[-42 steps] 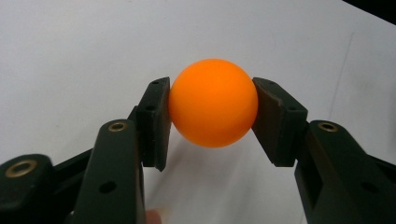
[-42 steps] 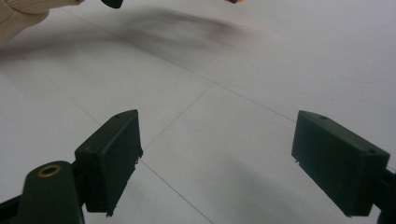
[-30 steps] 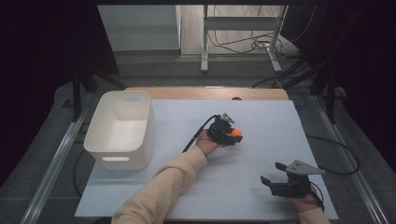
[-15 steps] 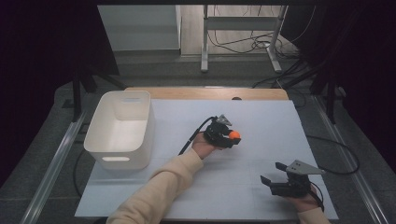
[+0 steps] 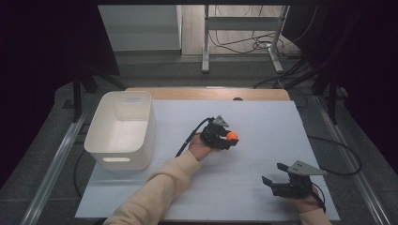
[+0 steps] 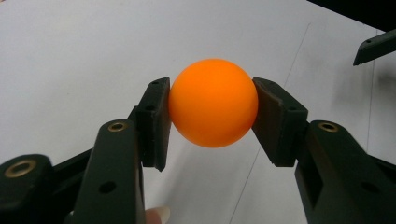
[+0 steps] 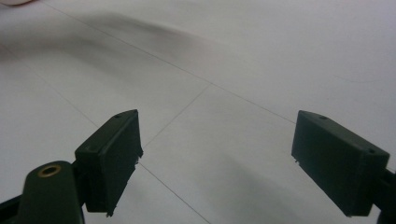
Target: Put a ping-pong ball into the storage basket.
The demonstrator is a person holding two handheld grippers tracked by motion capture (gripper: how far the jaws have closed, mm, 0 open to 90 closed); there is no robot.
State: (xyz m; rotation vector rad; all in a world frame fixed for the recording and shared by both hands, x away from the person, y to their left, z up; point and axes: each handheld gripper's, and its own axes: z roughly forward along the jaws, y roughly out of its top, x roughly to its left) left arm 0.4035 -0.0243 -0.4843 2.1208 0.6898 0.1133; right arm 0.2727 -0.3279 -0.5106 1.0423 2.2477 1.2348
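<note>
With the orange ball point(image 6: 213, 102) clenched in my left tool point(image 5: 224, 138), I've carried it slightly toward the white bin point(image 5: 119, 131); my right tool point(image 5: 277, 175) rests released.

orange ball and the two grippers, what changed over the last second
The left gripper, shut on the orange ball throughout, drifted slightly toward the white bin, carrying the ball along. Nothing was picked up or released. The right gripper stayed open at the near right of the white mat, and the bin did not move.

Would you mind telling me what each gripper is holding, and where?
The left gripper clamps the orange ball across its middle, side to side. The right gripper holds nothing.
</note>
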